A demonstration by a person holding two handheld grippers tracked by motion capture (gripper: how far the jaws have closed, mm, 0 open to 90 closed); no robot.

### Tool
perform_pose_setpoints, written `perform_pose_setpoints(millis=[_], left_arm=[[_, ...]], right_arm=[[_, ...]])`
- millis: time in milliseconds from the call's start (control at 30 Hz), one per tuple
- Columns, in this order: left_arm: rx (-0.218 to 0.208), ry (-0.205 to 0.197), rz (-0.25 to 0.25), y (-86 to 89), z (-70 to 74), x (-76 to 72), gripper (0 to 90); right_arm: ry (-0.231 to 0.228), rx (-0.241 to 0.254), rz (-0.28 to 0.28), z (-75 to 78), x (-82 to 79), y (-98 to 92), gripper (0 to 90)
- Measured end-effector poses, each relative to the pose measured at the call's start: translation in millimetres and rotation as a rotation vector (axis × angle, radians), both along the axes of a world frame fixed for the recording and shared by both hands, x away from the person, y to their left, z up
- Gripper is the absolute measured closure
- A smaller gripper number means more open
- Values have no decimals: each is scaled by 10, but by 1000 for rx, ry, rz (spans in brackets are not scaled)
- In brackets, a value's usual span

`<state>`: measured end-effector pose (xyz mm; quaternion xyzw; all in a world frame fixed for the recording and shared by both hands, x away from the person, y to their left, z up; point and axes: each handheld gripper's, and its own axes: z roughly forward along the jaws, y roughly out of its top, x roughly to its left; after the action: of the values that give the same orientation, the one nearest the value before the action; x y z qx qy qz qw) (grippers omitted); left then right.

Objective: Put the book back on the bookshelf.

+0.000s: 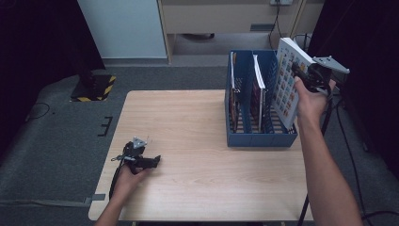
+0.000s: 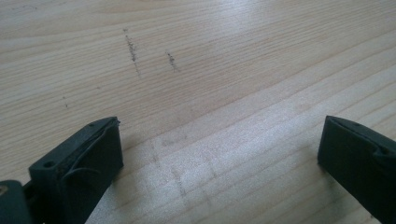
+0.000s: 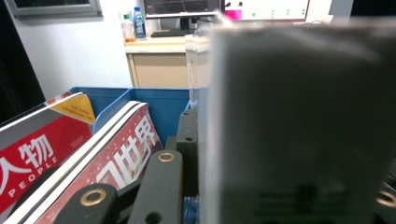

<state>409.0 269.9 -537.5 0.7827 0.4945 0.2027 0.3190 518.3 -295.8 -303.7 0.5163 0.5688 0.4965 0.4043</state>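
Above slatted blue rack (image 1: 256,139) — flat glossy book (image 1: 288,80), tilted.

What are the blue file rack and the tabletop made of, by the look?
Blue file rack: likely moulded plastic, matte, uniform colour, with a slatted floor and thin walls. Tabletop: pale wood or wood-look laminate; the left gripper view shows straight grain, a slight sheen and dark scuffs.

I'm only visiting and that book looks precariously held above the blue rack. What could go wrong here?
The right gripper pinches the white book by one edge while it tilts over the blue file rack, so it might slip or swing. Its lower corner could catch the rack's right wall instead of dropping into the free slot. A knock could also shove the rack, with its two magazines, across the table.
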Motion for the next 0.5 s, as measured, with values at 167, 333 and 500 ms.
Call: perform_pose_setpoints(millis=[167,333,500], left_arm=[[0,0,0,0,0,0,0],[0,0,2,-1,0,0,0],[0,0,2,-1,0,0,0]], right_arm=[[-6,3,0,-51,51,18,738],[-9,15,-7,-132,103,30,737],[-11,14,-3,-203,126,55,737]])
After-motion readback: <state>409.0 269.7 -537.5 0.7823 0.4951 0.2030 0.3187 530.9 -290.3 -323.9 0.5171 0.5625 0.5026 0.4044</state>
